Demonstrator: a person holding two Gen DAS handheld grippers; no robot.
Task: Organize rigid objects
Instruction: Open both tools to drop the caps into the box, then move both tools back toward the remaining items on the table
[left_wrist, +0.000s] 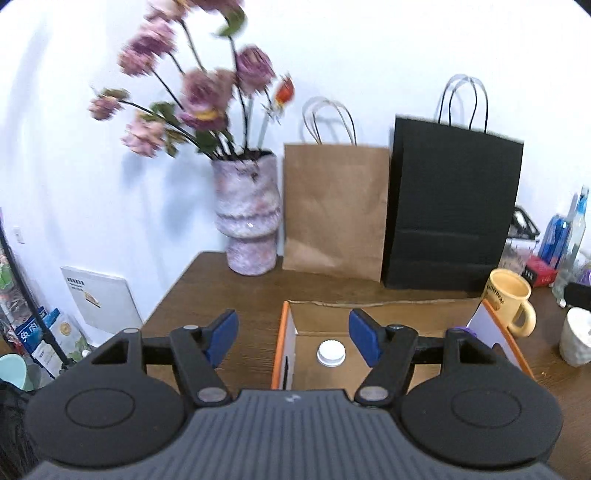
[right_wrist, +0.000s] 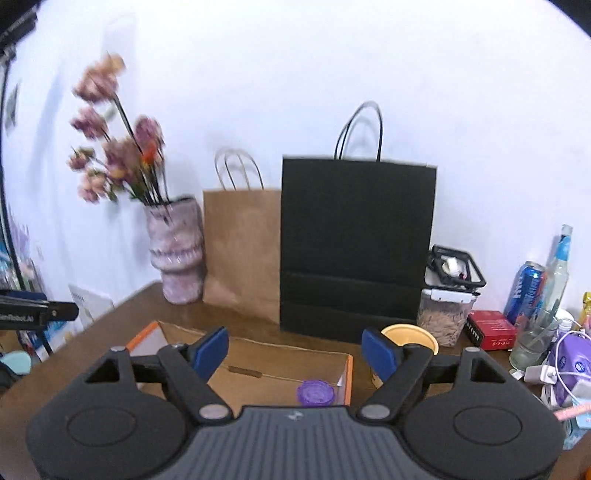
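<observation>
An open cardboard box with orange edges (left_wrist: 284, 332) sits on the brown table; it also shows in the right wrist view (right_wrist: 347, 373). A white ridged cap (left_wrist: 331, 353) lies on its floor. A purple lid (right_wrist: 316, 392) lies near the box's right wall; its edge shows in the left wrist view (left_wrist: 466, 330). My left gripper (left_wrist: 293, 334) is open and empty above the box's left side. My right gripper (right_wrist: 295, 354) is open and empty above the box's right part. A yellow mug (left_wrist: 511, 297) stands right of the box, partly hidden by a finger in the right wrist view (right_wrist: 408, 334).
A vase of pink flowers (left_wrist: 251, 214), a brown paper bag (left_wrist: 334, 206) and a black paper bag (left_wrist: 452, 206) stand along the wall. A white cup (left_wrist: 576, 341), a jar (right_wrist: 445, 314), a red box (right_wrist: 491, 328), a can (right_wrist: 526, 291), bottles and cables crowd the right side.
</observation>
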